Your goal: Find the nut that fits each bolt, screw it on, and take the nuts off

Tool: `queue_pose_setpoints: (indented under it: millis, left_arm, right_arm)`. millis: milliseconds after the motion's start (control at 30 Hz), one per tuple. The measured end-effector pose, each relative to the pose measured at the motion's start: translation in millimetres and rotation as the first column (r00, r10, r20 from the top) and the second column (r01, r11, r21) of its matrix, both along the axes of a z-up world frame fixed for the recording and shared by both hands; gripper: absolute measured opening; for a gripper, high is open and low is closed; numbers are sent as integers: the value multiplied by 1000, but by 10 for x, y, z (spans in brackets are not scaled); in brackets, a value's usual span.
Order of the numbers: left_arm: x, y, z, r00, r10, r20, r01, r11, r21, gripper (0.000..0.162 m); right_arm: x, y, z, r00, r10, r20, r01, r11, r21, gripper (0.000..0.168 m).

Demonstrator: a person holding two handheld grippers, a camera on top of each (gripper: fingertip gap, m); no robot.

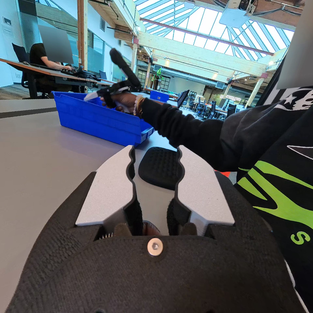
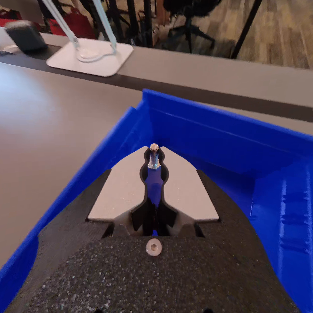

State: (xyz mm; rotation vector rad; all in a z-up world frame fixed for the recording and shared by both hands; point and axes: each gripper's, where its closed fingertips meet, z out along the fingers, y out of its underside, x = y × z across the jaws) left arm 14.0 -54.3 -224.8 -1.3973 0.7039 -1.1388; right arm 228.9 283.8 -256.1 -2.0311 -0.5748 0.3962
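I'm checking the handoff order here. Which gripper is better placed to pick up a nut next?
Left, probably. The left gripper is open and empty above the table, while the right gripper is shut on a bolt over the blue bin. No nut is visible.

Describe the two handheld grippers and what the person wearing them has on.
Both the left gripper and right gripper have pale grey fingers with wavy black inner edges, a textured black body and a silver hex screw. The person wears a black sleeve, beaded bracelets and a green-printed black top.
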Motion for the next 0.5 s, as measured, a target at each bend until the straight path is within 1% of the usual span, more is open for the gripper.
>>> queue_pose_setpoints:
  millis: [100,167,500]
  left_arm:
    - [-9,8,7,1000,0,9,0,1000,-6,47]
    - [-8,8,8,1000,0,10,0,1000,-8,47]
    - [9,-5,1,1000,-3,-4,3,1000,4,47]
  right_arm:
    - [78,156,-300,998,-48,30,51,995,-84,10]
    - [100,196,-415,997,-66,46,71,990,-122,10]
    - [190,224,-601,989,-104,105,120,981,-153,11]
